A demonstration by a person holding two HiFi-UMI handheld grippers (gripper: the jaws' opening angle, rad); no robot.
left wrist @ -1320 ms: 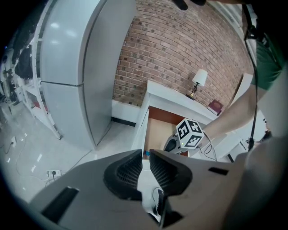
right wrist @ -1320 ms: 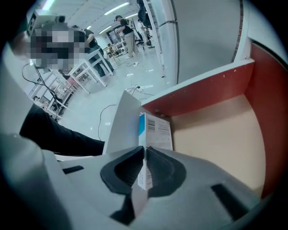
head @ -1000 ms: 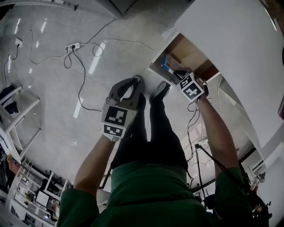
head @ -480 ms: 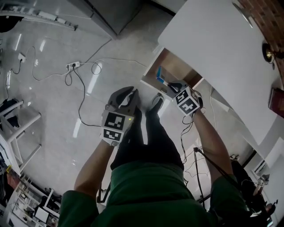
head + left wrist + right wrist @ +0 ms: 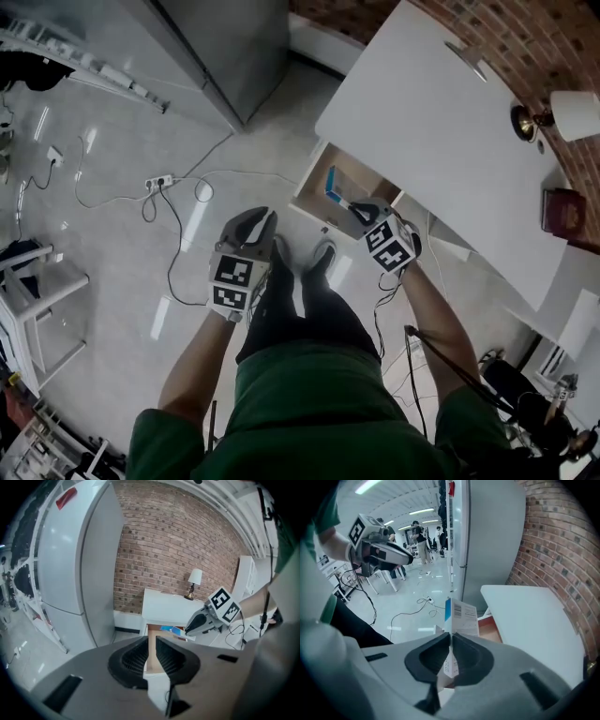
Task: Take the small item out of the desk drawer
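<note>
Head view: the right gripper [image 5: 354, 210] clamps a flat white-and-blue cardboard box [image 5: 332, 181]. The box stands at the gripper's 11 o'clock, above the open wooden drawer [image 5: 366, 180] of the white desk [image 5: 441, 131]. The left gripper [image 5: 253, 219] hangs at 9 o'clock, over the floor.

Left gripper view: jaws all but together, nothing between them.

Right gripper view: jaws pinched on the box's lower edge.

The lift-out looks nearly done. The next move is probably to carry the box clear and keep the grip firm.
</note>
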